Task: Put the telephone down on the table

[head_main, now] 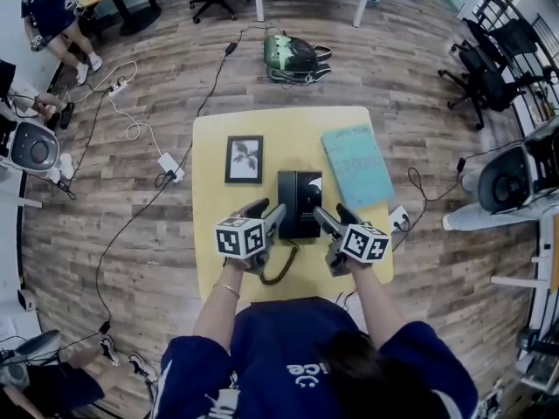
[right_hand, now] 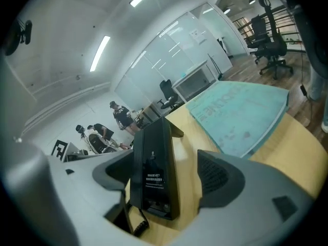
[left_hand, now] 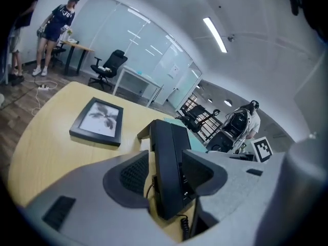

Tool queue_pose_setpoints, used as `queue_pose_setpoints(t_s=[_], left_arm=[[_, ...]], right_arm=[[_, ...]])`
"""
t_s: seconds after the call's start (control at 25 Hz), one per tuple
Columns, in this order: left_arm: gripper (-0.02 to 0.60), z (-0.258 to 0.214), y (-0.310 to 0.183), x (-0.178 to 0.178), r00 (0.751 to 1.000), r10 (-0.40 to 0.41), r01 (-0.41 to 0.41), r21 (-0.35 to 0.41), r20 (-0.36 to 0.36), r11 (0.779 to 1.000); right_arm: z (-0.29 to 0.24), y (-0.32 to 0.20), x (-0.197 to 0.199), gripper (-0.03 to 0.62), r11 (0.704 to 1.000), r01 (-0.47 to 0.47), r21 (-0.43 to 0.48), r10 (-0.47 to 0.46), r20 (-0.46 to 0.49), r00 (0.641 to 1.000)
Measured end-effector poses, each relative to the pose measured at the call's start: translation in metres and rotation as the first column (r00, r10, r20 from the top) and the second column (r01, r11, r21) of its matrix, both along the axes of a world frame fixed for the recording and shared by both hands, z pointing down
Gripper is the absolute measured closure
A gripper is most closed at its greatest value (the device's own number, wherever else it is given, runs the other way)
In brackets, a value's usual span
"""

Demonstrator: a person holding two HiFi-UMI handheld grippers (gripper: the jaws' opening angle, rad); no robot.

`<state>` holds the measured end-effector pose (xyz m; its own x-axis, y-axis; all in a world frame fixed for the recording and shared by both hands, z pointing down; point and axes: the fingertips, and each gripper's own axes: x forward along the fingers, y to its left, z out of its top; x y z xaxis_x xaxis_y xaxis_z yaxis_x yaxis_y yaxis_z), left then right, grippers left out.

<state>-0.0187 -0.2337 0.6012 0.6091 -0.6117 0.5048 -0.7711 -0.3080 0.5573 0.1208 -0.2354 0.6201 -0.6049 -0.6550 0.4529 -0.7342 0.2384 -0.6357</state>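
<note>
The black slab-shaped desk telephone sits on the pale yellow wooden counter, near its middle. Its black coiled cord trails off the near end towards the person. The grey left gripper is spread around the telephone's near left part, with a gap showing at its outer pad. The grey right gripper is likewise spread, with the telephone's right edge between its jaws and bare counter visible beside the far pad. A black-framed plant picture lies to the left. A teal paperback book lies to the right.
</note>
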Motion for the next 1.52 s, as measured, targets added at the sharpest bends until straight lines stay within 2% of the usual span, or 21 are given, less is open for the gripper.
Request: queue_pose_setpoints(t_s=[0.2,0.48,0.76,1.0,1.28,1.36,1.4,1.44,1.48,1.52], left_arm=[[0.391,-0.026,0.023,-0.004,0.999,-0.007,0.003,0.096,0.038,0.995],[0.391,-0.081,0.053,-0.006,0.993,-0.087,0.104,0.231,-0.085,0.967],[0.391,-0.098,0.084,-0.017,0.991,-0.124,0.135,0.26,-0.055,0.956],[0.393,-0.099,0.104,-0.018,0.99,-0.142,0.138,0.278,-0.006,0.951],[0.394,-0.097,0.112,-0.011,0.991,-0.131,0.117,0.303,0.027,0.946],[0.403,-0.098,0.111,-0.012,0.99,-0.132,0.109,0.314,0.054,0.943],[0.442,-0.097,0.11,-0.014,0.988,-0.144,0.116,0.316,0.065,0.942],[0.517,-0.097,0.109,-0.017,0.985,-0.158,0.128,0.318,0.071,0.939],[0.558,-0.098,0.108,-0.018,0.983,-0.17,0.139,0.321,0.071,0.937],[0.568,-0.099,0.106,-0.019,0.982,-0.174,0.143,0.325,0.07,0.935]], right_arm=[[-0.025,0.018,0.006,0.212,0.998,0.001,0.064,0.0,-0.021,1.0],[-0.076,0.043,0.007,0.215,0.983,-0.031,0.181,0.023,0.05,0.999],[-0.103,0.066,0.009,0.221,0.968,-0.026,0.251,0.03,-0.012,0.999],[-0.103,0.09,0.008,0.228,0.967,0.0,0.256,0.014,-0.052,0.999],[-0.104,0.1,-0.004,0.319,0.959,0.032,0.281,-0.005,-0.096,0.995],[-0.108,0.1,-0.008,0.374,0.952,0.046,0.303,-0.006,-0.131,0.991],[-0.11,0.1,-0.009,0.406,0.948,0.051,0.313,-0.004,-0.148,0.989],[-0.111,0.099,-0.01,0.432,0.946,0.055,0.321,-0.002,-0.164,0.986],[-0.112,0.098,-0.01,0.462,0.944,0.058,0.326,0.001,-0.177,0.984],[-0.112,0.098,-0.01,0.485,0.943,0.057,0.328,0.006,-0.188,0.982]])
